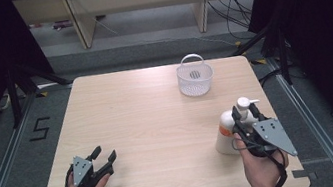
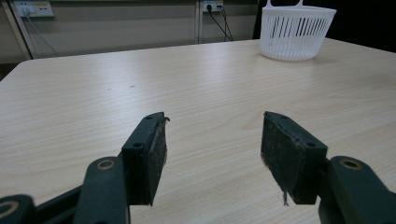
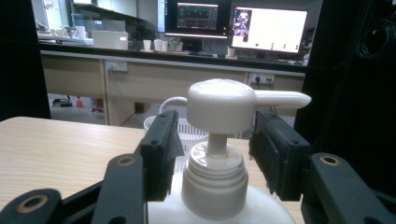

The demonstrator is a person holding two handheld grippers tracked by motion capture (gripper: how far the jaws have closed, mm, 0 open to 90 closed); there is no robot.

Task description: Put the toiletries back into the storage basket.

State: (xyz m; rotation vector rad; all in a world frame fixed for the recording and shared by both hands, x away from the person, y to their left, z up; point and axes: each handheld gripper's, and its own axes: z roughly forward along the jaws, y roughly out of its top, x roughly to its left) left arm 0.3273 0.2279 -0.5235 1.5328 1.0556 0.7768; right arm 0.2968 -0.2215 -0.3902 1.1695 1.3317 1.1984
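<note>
Two claws on the pale wooden worktop [image 1: 148, 121], and the action sits on the right. The right claw [image 1: 244, 111] is up around the pump bottle [image 1: 226, 137], a white bottle with an orange patch on its side, standing upright near the worktop's right edge. In the right gripper view the pump bottle [image 3: 217, 177] has its ribbed collar and thin stem between the two black jaws, which stand about half open; a sliver of space shows on each side of the collar, so the pads are not pressing on it. The pump head sits above the jaw tips, spout pointing right in that view.

Over on the near left, the left claw [image 1: 103, 156] rests low at the worktop, jaws spread wide with bare wood between them, as the left gripper view shows [image 2: 212, 149]. A white slatted basket [image 1: 195, 78] with a hoop handle stands toward the far edge, well apart from both claws.
</note>
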